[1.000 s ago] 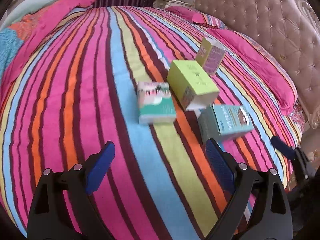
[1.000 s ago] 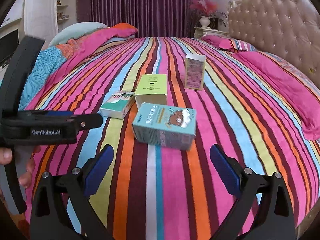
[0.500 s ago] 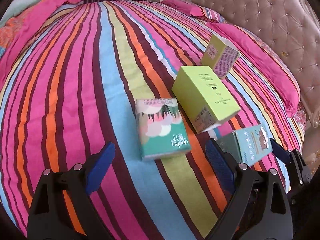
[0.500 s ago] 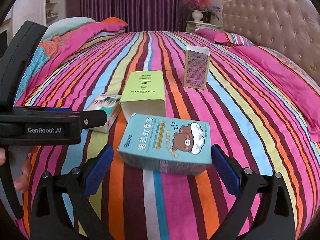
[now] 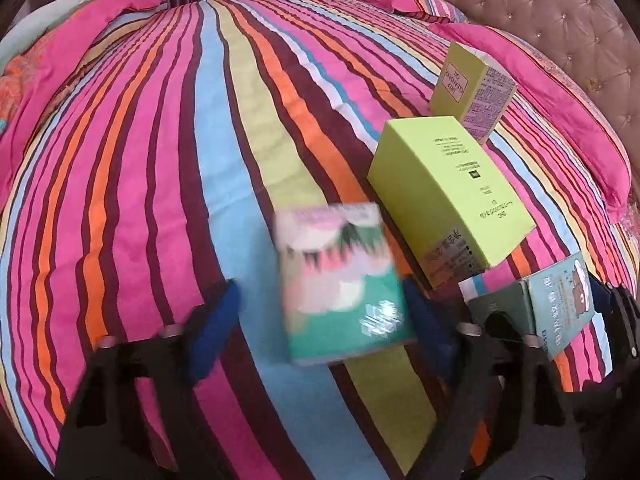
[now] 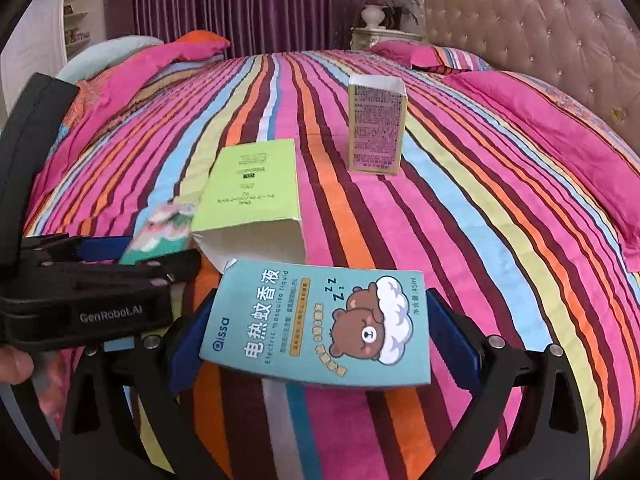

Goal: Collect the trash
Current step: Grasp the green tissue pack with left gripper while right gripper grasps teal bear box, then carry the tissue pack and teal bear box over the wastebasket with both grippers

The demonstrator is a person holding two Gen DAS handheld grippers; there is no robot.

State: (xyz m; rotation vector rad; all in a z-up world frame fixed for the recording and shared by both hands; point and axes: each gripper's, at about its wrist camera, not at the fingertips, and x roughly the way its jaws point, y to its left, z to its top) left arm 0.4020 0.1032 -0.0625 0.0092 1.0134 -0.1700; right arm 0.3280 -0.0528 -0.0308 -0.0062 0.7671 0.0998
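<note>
Several empty cartons lie on the striped bedspread (image 5: 160, 200). A green patterned box (image 5: 340, 280) lies blurred between the fingers of my left gripper (image 5: 324, 312). Its jaws are closing: the right pad is at the box's edge, and a gap remains on the left. A blue bear-printed box (image 6: 320, 320) lies between the pads of my right gripper (image 6: 322, 320). Those jaws stand wide at its two ends, and I see no squeeze. A lime box (image 5: 448, 188) lies just beyond both. A tall yellow and pink box (image 6: 376, 128) stands upright farther back.
Pink pillows (image 6: 540, 120) line the tufted headboard (image 6: 540, 32) on the right. A folded quilt (image 6: 140, 72) lies at the left edge. A nightstand with a vase (image 6: 376, 16) and purple curtains stand behind the bed. A thumb (image 6: 12, 364) holds the left gripper's body (image 6: 80, 308).
Both grippers moved forward and down onto the boxes. The left jaws narrowed around the green patterned box. The blue box now sits between the right pads.
</note>
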